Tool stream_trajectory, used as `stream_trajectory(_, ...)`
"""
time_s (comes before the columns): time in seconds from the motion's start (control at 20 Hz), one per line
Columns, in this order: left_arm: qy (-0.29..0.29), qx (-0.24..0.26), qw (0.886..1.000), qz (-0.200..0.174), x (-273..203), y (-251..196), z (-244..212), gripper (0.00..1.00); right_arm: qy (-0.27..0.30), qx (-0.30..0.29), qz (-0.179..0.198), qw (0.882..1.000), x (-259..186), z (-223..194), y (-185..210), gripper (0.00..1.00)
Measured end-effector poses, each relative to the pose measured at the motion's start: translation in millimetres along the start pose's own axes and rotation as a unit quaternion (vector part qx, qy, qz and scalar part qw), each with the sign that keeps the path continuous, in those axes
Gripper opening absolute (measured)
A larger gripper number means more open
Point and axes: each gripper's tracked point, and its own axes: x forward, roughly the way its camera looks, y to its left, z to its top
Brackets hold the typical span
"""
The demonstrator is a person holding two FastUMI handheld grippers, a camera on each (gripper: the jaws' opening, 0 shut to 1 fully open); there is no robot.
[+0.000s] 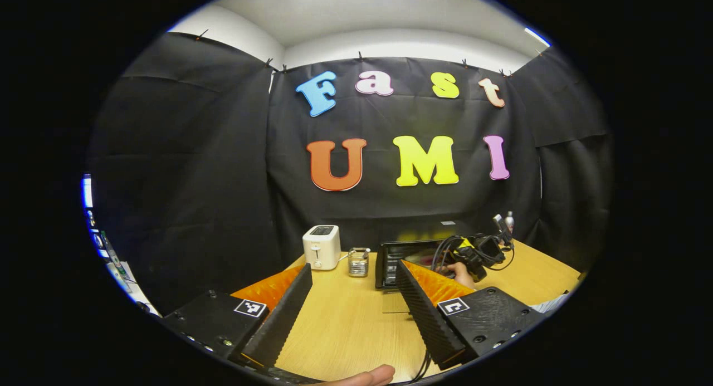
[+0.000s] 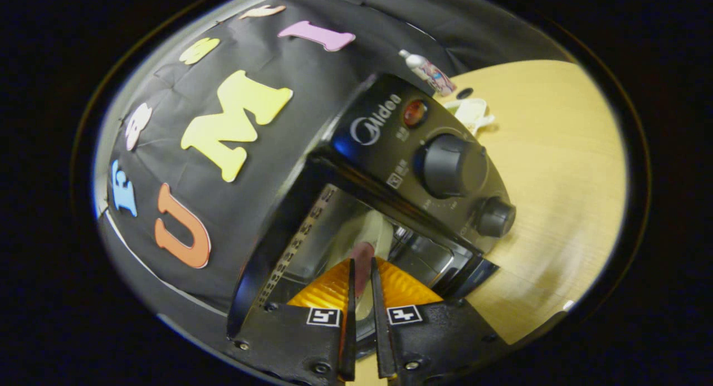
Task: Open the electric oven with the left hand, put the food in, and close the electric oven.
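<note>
**Markings on the oven and grippers**

A white brand word with a round emblem beside it stood on the oven's (image 2: 390, 130) control panel, above the big knob (image 2: 451, 166). Small white print and a square symbol sat beside that knob, and more ran toward the small knob (image 2: 494, 217), all too small to read. A bottle (image 2: 429, 71) behind the oven bore a patterned label, also unreadable. The left gripper (image 1: 353, 272) and the right gripper (image 2: 362, 263) each carried two square black-and-white coded markers, one per finger base.

Left view far; right close, tilted; both oven (image 1: 415, 255).
</note>
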Motion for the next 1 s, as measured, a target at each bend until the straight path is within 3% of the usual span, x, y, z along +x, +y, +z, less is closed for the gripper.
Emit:
stream_trajectory(0.05, -0.002, -0.002, 1.000, -0.004, -1.1, -1.5, 2.2, 0.95, 0.005, -0.018, 0.006, 1.000, -0.5, -4.7, 6.6, 0.11)
stream_trajectory(0.1, -0.005, -0.003, 1.000, -0.006, -1.4, -3.5, 3.3, 0.95, 0.008, -0.030, 0.009, 0.999, -2.3, -5.9, 8.7, 0.19)
stream_trajectory(0.15, -0.008, -0.004, 1.000, -0.006, -2.0, -3.2, 5.4, 0.96, 0.006, -0.042, 0.012, 0.999, -4.8, -5.5, 8.9, 0.21)
stream_trajectory(0.2, -0.008, -0.002, 1.000, -0.007, -2.5, -2.2, 3.9, 0.96, 0.001, -0.052, 0.012, 0.999, -6.9, -2.0, 7.9, 0.15)
stream_trajectory(0.35, -0.007, 0.005, 1.000, -0.001, -1.5, 0.9, 1.6, 0.95, -0.021, -0.086, 0.025, 0.996, -22.2, 8.8, 13.0, 0.25)
stream_trajectory(0.45, -0.006, 0.007, 1.000, 0.005, 1.0, 4.6, -0.4, 0.95, -0.053, -0.130, 0.022, 0.990, -36.8, 22.6, 14.2, 0.27)
stream_trajectory(0.5, -0.003, 0.006, 1.000, 0.007, 2.3, 4.7, -2.2, 0.95, -0.060, -0.159, 0.020, 0.985, -45.8, 24.4, 11.1, 0.35)
stream_trajectory(0.55, 0.000, 0.004, 1.000, 0.006, 3.4, 4.6, -4.9, 0.96, -0.065, -0.182, 0.022, 0.981, -52.2, 24.0, 12.7, 0.29)
stream_trajectory(0.6, 0.002, 0.001, 1.000, 0.005, 5.1, 2.5, -7.4, 0.96, -0.068, -0.203, 0.025, 0.977, -59.3, 24.0, 13.8, 0.39)
stream_trajectory(0.65, 0.004, -0.001, 1.000, 0.004, 6.5, 1.6, -9.3, 0.96, -0.069, -0.220, 0.028, 0.973, -66.3, 23.9, 13.2, 0.34)
stream_trajectory(0.7, 0.005, -0.002, 1.000, 0.003, 8.4, 1.5, -10.8, 0.95, -0.065, -0.237, 0.037, 0.969, -74.2, 23.1, 14.6, 0.44)
stream_trajectory(0.8, 0.011, -0.001, 1.000, 0.003, 13.3, -0.3, -16.1, 0.95, -0.065, -0.272, 0.049, 0.959, -89.4, 27.1, 14.4, 0.56)
stream_trajectory(0.85, 0.015, 0.002, 1.000, 0.004, 16.1, -1.5, -20.7, 0.95, -0.067, -0.288, 0.060, 0.953, -100.6, 29.2, 15.5, 0.70)
stream_trajectory(1.0, 0.037, 0.004, 0.999, 0.006, 29.8, -6.6, -39.5, 0.95, -0.077, -0.352, 0.066, 0.930, -134.0, 45.5, 14.1, 0.90)
